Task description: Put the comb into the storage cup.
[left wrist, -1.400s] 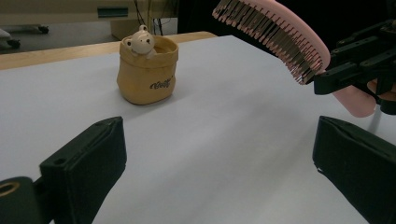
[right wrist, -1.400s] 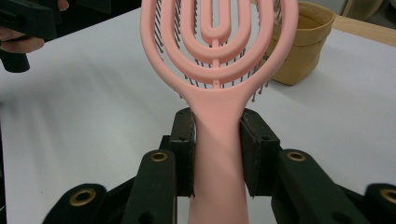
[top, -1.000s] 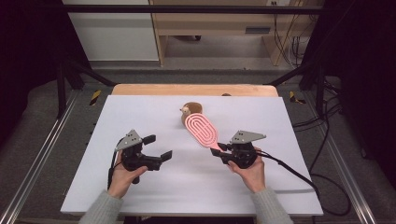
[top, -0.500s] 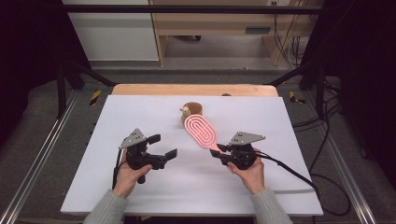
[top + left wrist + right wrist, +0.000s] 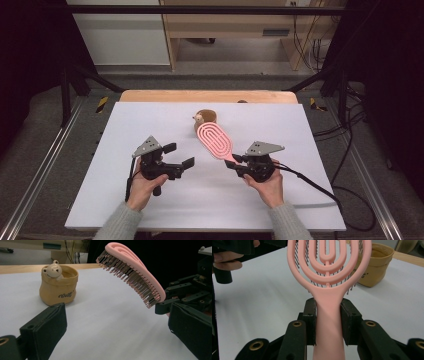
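Nearest in the right gripper view: right gripper (image 5: pixel 328 322) with matte black padded jaws clamped tight on the smooth handle of a pink plastic hairbrush with an oval, looped open-work head (image 5: pixel 329 277). Brush lifted clear of the table, head tilted up and away, dark stiff bristles pointing down on the underside, pretty clear in the left gripper view (image 5: pixel 132 272). Seen from above, handle end pinched at the right gripper (image 5: pixel 235 161), head (image 5: pixel 214 140) angling toward the back and the middle of the table.

Left gripper (image 5: pixel 178 156) just sitting off to the side, chunky black rubbery jaws wide apart, nothing between them, well apart from the brush.

All on a flat matte white board (image 5: pixel 150 120).

Farther back, just behind the brush head: small tan soft pouch-shaped pot with a rolled rim (image 5: pixel 58 285), dark lettering on the front, little cream bear figure (image 5: pixel 53 269) peeking over the edge. Standing upright on the board, not touching the brush.

Behind that, light wooden strip (image 5: pixel 150 96) along the far edge.
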`<control>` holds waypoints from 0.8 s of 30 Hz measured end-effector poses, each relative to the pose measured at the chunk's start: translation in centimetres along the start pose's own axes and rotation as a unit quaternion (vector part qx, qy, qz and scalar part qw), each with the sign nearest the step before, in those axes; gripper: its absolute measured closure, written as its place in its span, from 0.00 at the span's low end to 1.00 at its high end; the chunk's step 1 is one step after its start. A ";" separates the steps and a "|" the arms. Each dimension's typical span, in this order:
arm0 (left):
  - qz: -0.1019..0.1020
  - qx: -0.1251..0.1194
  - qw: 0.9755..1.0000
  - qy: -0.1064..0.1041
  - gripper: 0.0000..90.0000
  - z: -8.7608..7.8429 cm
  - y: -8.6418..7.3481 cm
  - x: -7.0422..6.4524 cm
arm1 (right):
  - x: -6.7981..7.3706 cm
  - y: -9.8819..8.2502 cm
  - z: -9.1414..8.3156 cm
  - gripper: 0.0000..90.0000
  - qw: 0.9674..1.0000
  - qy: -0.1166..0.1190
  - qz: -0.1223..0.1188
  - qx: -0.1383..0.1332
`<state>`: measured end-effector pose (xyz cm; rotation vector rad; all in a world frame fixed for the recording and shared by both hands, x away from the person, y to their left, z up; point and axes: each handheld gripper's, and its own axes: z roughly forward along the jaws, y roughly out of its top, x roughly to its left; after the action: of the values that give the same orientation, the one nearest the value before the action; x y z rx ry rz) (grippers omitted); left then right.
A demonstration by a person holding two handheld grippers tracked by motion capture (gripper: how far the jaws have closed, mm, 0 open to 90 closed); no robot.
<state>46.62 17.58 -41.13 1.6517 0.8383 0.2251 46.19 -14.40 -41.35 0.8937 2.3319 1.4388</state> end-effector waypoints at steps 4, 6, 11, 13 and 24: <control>-0.006 -0.003 1.000 -0.002 0.02 0.2 0.1 -0.2 | 0.1 0.1 0.1 0.77 1.000 0.000 -0.002 -0.001; -0.009 -0.004 1.000 -0.005 0.02 0.4 0.2 -0.3 | 0.2 0.1 0.1 0.77 1.000 0.000 -0.002 -0.001; -0.009 -0.003 1.000 -0.008 0.02 0.8 0.3 -0.6 | 0.2 0.1 0.2 0.77 1.000 0.001 -0.002 0.000; -0.012 -0.004 1.000 -0.009 0.01 1.0 0.4 -0.8 | 0.2 0.1 0.2 0.77 1.000 0.001 -0.002 0.000; -0.030 -0.015 0.999 -0.013 0.01 1.9 0.8 -1.5 | 0.3 0.1 0.2 0.77 1.000 0.002 -0.004 0.000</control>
<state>46.90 15.10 -40.50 1.5967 0.8599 0.1744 46.10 -14.03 -41.39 0.8814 2.3354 1.4397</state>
